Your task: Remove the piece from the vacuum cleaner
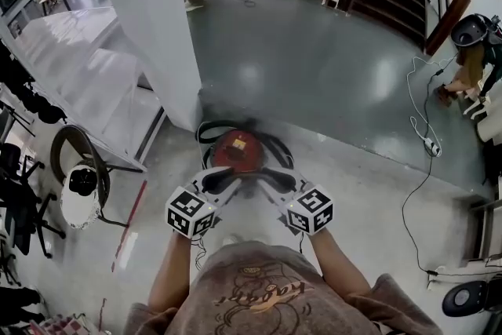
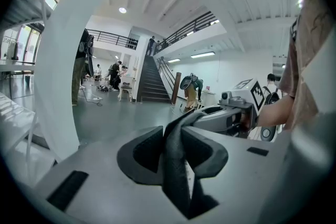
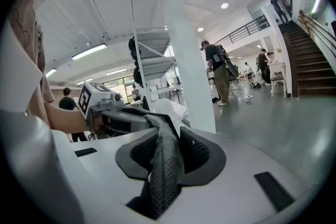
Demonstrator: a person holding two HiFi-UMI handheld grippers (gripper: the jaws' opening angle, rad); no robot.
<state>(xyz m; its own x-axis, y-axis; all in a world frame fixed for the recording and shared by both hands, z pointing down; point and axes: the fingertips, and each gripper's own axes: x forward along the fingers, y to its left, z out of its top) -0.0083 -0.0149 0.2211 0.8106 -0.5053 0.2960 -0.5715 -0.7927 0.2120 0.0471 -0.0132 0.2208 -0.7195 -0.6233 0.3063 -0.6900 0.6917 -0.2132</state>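
Found the head view blurred just where the two grippers' tips met, so could not tell there what lay between them. Read it from the gripper views instead. Gripped a dark, limp strip [image 2: 177, 181] with the left gripper [image 2: 173, 138], pads pressed against it from both sides. Gripped the same strip further along with the right gripper [image 3: 167, 137], pads likewise pinched on it, and saw there a perforated, mesh-like face. Lost both ends of the strip in the dark gaps behind the pads. Could not tell whether it was still joined to the red, round vacuum cleaner [image 1: 238, 151]. Saw only the cleaner's red dome and a black hose loop [image 1: 205, 131] round it, with its near edge covered by the gripper bodies.

Found the cleaner on the grey polished floor [image 1: 329, 67], near the foot of a broad white pillar [image 1: 153, 20], with white metal shelving [image 1: 86, 82] to the left of that. Found wide floor beyond it and to the right, with a white power strip [image 1: 431, 145] well off.

Held the strip with its long axis crosswise, from one gripper straight to the other, in front of the chest and, in the head view, over the cleaner's near edge.
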